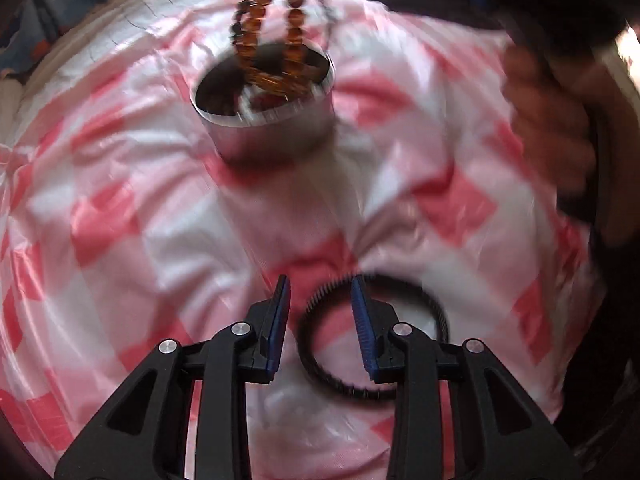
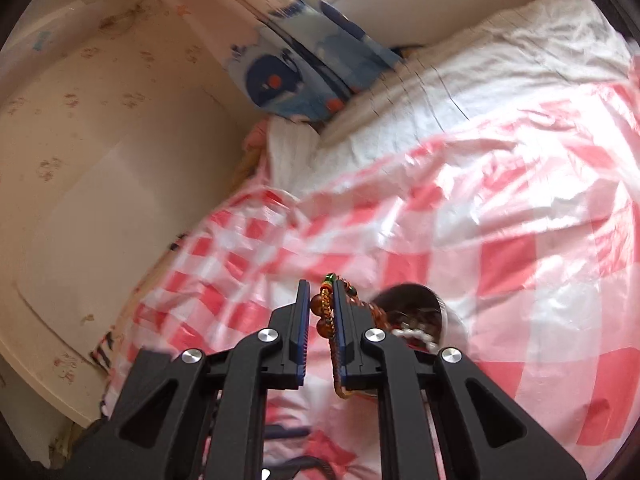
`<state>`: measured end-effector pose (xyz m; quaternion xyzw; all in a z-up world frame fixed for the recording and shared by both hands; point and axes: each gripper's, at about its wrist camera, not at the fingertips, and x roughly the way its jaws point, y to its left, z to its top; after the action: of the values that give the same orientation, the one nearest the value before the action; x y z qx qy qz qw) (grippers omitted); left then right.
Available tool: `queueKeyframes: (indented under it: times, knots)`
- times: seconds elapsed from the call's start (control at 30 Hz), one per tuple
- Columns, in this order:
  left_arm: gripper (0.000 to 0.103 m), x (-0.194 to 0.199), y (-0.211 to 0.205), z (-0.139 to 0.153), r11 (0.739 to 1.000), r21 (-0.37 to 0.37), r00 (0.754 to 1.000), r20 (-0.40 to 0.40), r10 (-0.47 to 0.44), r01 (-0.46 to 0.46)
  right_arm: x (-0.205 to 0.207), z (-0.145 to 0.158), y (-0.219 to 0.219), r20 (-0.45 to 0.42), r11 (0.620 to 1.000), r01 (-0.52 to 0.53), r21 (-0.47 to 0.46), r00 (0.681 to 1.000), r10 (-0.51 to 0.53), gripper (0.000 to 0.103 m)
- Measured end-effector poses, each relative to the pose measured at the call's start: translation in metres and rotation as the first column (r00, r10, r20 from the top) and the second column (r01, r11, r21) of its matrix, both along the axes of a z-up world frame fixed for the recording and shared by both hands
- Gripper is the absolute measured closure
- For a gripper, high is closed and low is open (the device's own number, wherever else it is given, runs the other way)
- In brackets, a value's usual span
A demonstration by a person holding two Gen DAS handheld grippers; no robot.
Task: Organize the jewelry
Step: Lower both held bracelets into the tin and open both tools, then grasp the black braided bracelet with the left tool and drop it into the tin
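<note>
Black bangle (image 1: 360, 344) beneath parted left gripper (image 1: 320, 312).

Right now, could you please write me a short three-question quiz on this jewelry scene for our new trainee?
1. True or false: the right gripper is shut on the amber bead strand.
2. Multiple choice: over which item does the strand dangle in the left wrist view? A) the metal tin B) a wooden box C) a glass jar
3. Fill in: the black toothed hoop lies on the red and white checked ____, and one pad of the left gripper is inside its ring.

Key: 1 true; 2 A; 3 sheet
</note>
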<state>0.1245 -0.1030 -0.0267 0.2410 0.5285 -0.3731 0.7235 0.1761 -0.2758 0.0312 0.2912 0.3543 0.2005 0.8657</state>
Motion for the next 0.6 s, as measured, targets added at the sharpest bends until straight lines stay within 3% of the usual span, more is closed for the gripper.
queueKeyframes:
  times: [0.03, 0.1, 0.13, 0.23, 0.33, 0.47, 0.57, 0.6]
  knots:
    - [0.074, -0.004, -0.001, -0.003, 1.000, 0.014, 1.000, 0.019, -0.012, 0.011, 0.004, -0.010, 0.000, -0.042, 1.000, 0.004, -0.024, 0.999, -0.005, 0.091]
    - [0.084, -0.006, -0.002, -0.002, 0.999, 0.025, 0.999, 0.037, -0.021, 0.020, 0.006, -0.022, -0.001, -0.087, 0.996, 0.031, -0.084, 0.995, -0.038, 0.091]
    - [0.091, -0.007, -0.003, 0.000, 0.999, 0.024, 0.999, 0.042, -0.027, 0.026, 0.005, -0.025, -0.002, -0.096, 0.993, 0.041, -0.112, 0.994, -0.052, 0.091]
    - [0.096, -0.007, 0.003, 0.008, 1.000, -0.004, 0.998, 0.064, -0.018, 0.018, 0.002, -0.027, -0.001, -0.107, 0.973, 0.066, -0.222, 0.990, -0.092, 0.091]
    - [0.097, 0.003, 0.013, 0.029, 0.993, -0.112, 0.997, 0.063, 0.050, -0.043, 0.001, -0.030, 0.001, -0.104, 0.956, 0.070, -0.285, 0.989, -0.103, 0.090]
    - [0.097, 0.011, 0.027, 0.053, 0.964, -0.246, 0.991, 0.066, 0.120, -0.100, 0.000, -0.032, 0.005, -0.075, 0.983, 0.007, -0.181, 0.997, -0.021, 0.090]
    - [0.097, 0.014, 0.033, 0.068, 0.940, -0.319, 0.987, 0.058, 0.147, -0.121, 0.004, -0.031, 0.018, -0.084, 0.959, -0.001, -0.284, 0.996, -0.024, 0.090]
    - [0.097, 0.019, 0.033, 0.073, 0.935, -0.330, 0.985, 0.064, 0.162, -0.133, 0.005, -0.032, 0.021, -0.095, 0.945, 0.011, -0.327, 0.995, -0.044, 0.084]
